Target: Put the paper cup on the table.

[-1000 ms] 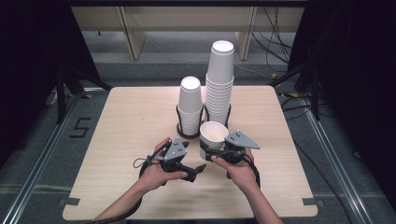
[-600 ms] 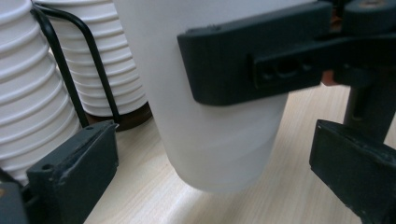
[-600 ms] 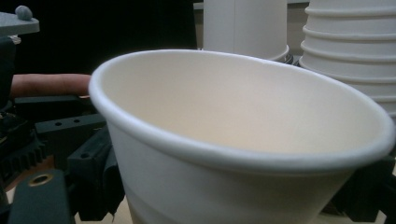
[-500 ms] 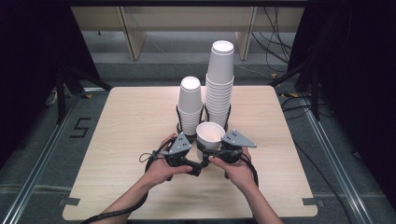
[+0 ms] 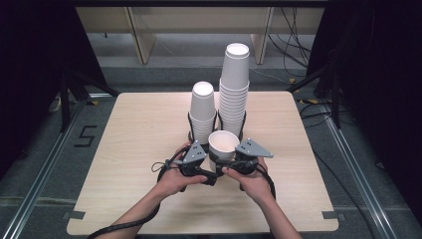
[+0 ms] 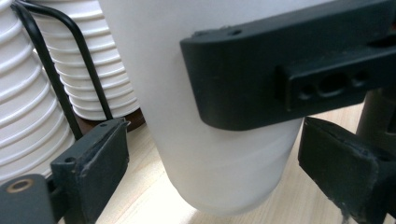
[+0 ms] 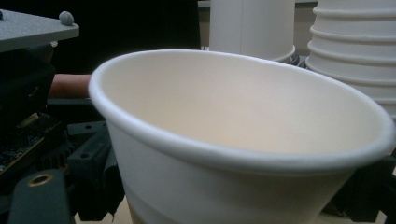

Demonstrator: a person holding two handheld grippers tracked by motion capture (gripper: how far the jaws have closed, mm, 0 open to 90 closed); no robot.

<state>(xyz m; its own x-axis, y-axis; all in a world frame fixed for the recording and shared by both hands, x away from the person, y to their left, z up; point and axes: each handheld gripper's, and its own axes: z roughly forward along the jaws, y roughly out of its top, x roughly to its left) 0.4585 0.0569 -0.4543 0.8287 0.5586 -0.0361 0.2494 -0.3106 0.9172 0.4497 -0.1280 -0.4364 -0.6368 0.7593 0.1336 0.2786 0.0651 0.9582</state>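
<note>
- A white paper cup [image 5: 223, 144] stands upright, mouth up, near the table's [image 5: 124, 149] middle, just in front of two cup stacks.
- The left gripper [image 5: 201, 172] sits at the cup's seven o'clock in the high view, held in the person's left hand [image 5: 174, 181].
- Its jaws have just been closing with the cup's lower part between them. In the left gripper view one jaw stands off the cup wall with a gap; the other is partly hidden behind the right gripper's jaw, so whether it presses is unclear.
- The right gripper [image 5: 234, 167] sits at the cup's five o'clock, held in the right hand [image 5: 251, 181]. One of its jaws lies flat against the cup's side in the left gripper view, clamped on the cup.
- The shorter stack [image 5: 203, 112] rises at the cup's eleven o'clock, the taller stack [image 5: 234, 89] at one o'clock, each in a black wire holder [image 6: 56, 79].
</note>
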